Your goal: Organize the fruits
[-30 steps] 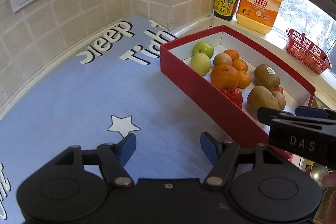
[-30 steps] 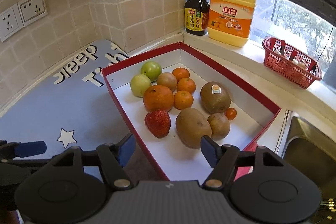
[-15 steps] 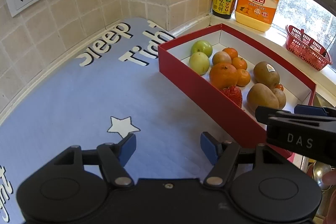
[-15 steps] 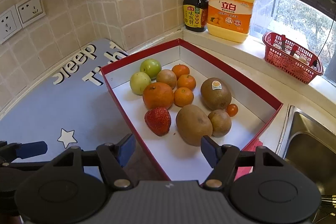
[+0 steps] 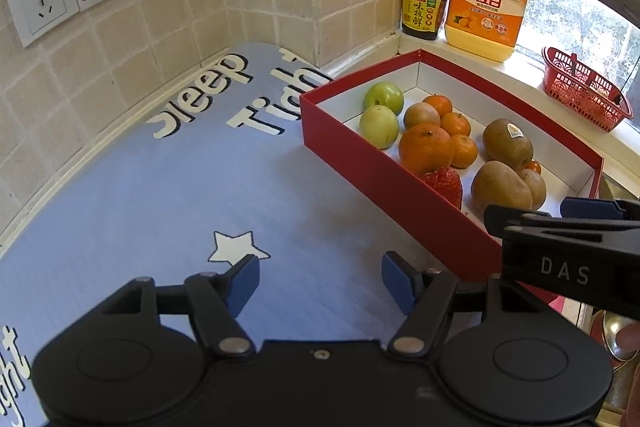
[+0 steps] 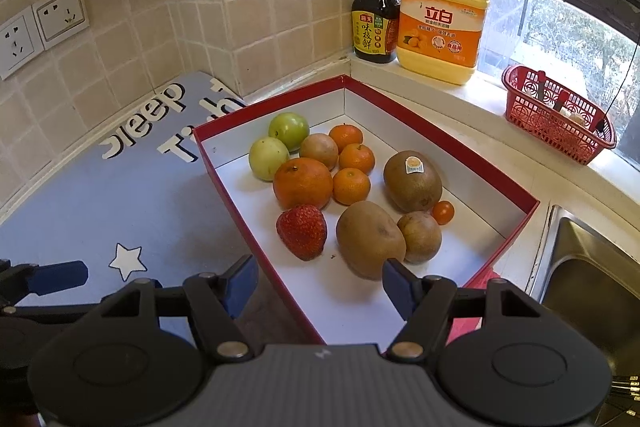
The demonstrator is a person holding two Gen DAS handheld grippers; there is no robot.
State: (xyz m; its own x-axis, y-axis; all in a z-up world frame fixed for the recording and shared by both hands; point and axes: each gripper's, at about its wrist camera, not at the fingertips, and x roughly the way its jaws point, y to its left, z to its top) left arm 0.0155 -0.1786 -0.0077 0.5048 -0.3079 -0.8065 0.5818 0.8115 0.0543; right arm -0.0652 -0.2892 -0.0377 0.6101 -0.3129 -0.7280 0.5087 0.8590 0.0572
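Hovering: right gripper (image 6: 318, 285) fingers apart above red box (image 6: 460, 143).

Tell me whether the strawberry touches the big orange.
Cannot tell. In the right wrist view the strawberry sits right below the big orange; their edges meet, with no plain gap or contact.

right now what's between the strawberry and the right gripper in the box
Nothing: in the right wrist view, only bare white floor of the red box lies between the strawberry and the open right gripper. The big kiwi sits off to the side.
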